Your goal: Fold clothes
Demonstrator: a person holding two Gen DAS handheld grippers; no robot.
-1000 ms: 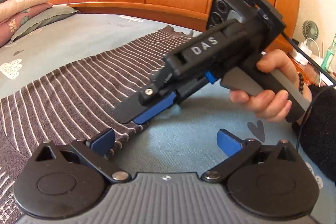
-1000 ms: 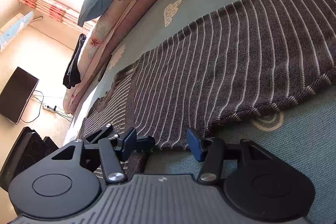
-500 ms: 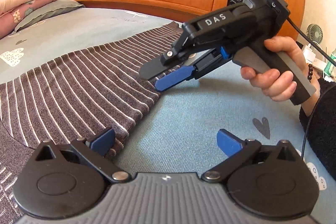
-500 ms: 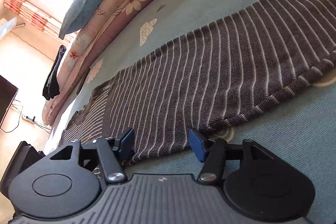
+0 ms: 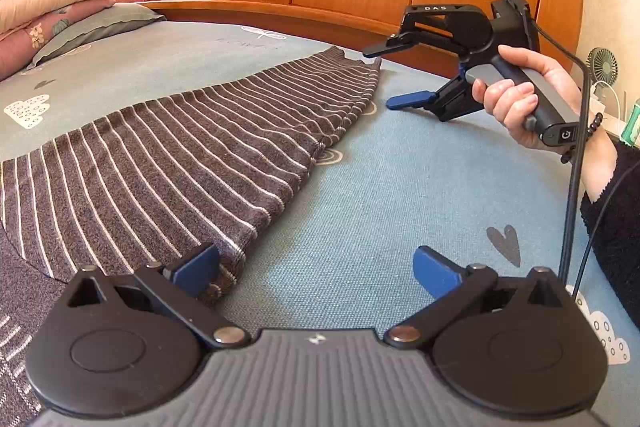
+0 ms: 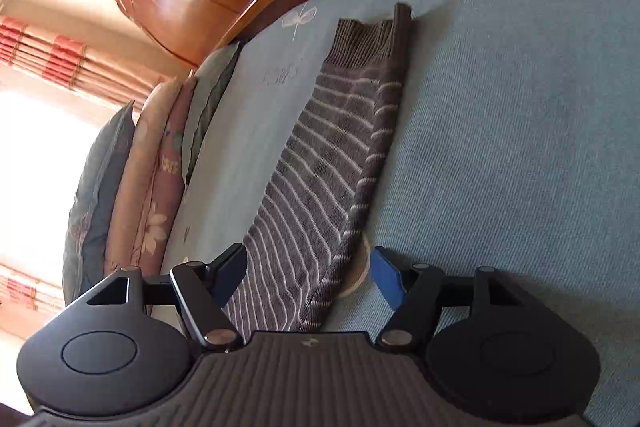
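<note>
The dark grey knitted sweater with thin white stripes lies flat on the blue bed. Its hem is just beside the wide-open, empty left tool. The right tool, jaws opening and empty, hovers near the ribbed end.

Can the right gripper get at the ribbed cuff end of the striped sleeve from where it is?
Probably yes. The right gripper hangs just beside the ribbed cuff, jaws opening and empty, with only bare blue bedsheet between. The left gripper sits far down the sleeve, out of the way.
</note>
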